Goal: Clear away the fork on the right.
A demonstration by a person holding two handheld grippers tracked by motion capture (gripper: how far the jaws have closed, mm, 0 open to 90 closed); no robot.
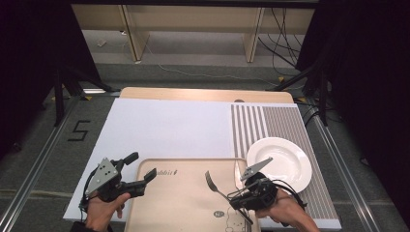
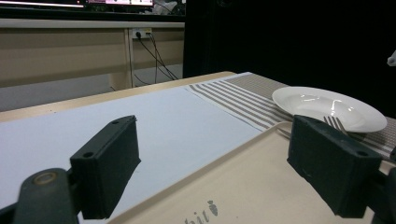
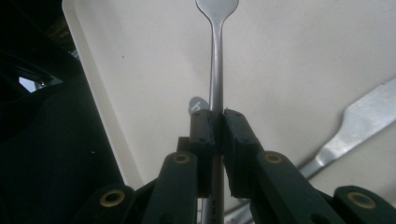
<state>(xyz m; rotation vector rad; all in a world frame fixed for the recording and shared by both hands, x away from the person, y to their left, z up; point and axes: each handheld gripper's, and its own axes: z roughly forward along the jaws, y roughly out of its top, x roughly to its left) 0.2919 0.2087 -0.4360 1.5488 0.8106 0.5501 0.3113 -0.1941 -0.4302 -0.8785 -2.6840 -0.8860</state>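
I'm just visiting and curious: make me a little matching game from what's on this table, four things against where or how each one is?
Things:
1. fork
2. plate
3. left tool
4. tray

States:
A. open, holding nothing
B. beige, with a cartoon print, at the near edge
C. clamped by the handle in the right tool
D. white, resting on the striped mat

Pairs: 1-C, 2-D, 3-A, 4-B
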